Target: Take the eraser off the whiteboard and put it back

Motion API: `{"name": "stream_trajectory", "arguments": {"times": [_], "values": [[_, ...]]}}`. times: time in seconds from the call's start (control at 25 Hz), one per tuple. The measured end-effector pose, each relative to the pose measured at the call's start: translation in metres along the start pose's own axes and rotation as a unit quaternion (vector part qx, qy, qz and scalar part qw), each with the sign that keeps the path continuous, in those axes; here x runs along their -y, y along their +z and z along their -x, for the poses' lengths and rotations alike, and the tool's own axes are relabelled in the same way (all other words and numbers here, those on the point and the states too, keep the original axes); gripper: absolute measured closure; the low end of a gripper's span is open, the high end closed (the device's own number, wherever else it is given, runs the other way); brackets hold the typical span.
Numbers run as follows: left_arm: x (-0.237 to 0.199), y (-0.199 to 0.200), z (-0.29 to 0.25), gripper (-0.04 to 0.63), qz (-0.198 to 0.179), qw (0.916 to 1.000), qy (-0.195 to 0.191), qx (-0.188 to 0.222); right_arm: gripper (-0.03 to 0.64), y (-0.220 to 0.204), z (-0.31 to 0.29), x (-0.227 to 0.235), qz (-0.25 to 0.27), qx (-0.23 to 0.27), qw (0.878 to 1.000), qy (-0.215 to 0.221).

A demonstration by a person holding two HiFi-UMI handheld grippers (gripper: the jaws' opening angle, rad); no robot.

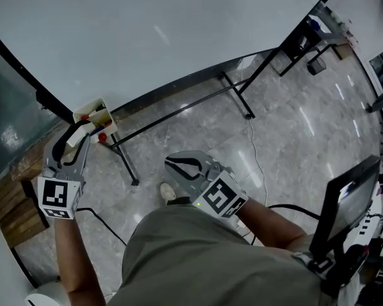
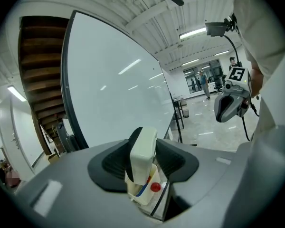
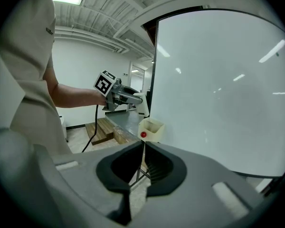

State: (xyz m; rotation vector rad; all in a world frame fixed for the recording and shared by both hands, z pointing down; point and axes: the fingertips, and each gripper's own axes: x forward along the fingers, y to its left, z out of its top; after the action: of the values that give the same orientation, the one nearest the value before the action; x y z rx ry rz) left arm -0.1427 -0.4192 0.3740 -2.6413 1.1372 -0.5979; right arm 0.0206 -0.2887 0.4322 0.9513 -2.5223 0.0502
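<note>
A pale, blocky eraser (image 2: pixel 143 151) is sitting upright between the jaws of the left gripper (image 1: pixel 76 136), which are pressing on its two broad sides and gripping it. In the left gripper view it is filling the centre, and a small cream marker box (image 2: pixel 145 194) is showing directly beneath it at 6 o'clock, with a red marker cap (image 2: pixel 155 187) poking out. I cannot tell whether the eraser is touching the box.

In the head view the box (image 1: pixel 94 111) is hanging at the lower left corner of the whiteboard (image 1: pixel 147 30), at about 9 o'clock, with the left gripper just below it at 8 o'clock. The right gripper (image 1: pixel 180 164) is hovering well apart near the centre, at 6 o'clock, over a grey stone floor (image 1: pixel 293 126). Its jaws are closed together on nothing.

The step appears to be moving the eraser between hand and box. To do it well, the person should be holding the squeeze steady, keeping the eraser upright, lining it over the free part of the box opening beside the markers, lowering it straight, and letting go only once it is resting inside. The right gripper should be staying clear.
</note>
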Motion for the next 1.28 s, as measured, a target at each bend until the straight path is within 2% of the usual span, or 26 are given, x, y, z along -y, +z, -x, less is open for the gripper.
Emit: {"name": "stream_trajectory", "arguments": {"times": [0.36,0.56,0.84,0.96,1.08,1.28], "values": [[0.017,0.036,0.078,0.417,-0.012,0.9993,0.006,0.034,0.607,0.014,0.002,-0.049,0.009,-0.001,1.0,0.008],[0.038,0.044,0.126,0.417,-0.027,0.999,-0.005,0.035,0.607,0.018,0.014,-0.083,0.013,-0.003,1.0,0.005],[0.058,0.052,0.187,0.417,-0.026,0.998,-0.005,0.058,0.607,0.025,0.022,-0.128,0.019,-0.002,1.0,0.003],[0.066,0.057,0.216,0.417,-0.042,0.9968,-0.009,0.067,0.607,0.029,0.022,-0.148,0.022,0.001,1.0,0.003],[0.08,0.066,0.241,0.417,-0.059,0.9953,-0.015,0.076,0.607,0.03,0.028,-0.165,0.025,0.0,1.0,0.004],[0.111,0.073,0.281,0.417,-0.057,0.9947,-0.023,0.083,0.607,0.025,0.044,-0.196,0.031,-0.004,1.0,0.005]]}}
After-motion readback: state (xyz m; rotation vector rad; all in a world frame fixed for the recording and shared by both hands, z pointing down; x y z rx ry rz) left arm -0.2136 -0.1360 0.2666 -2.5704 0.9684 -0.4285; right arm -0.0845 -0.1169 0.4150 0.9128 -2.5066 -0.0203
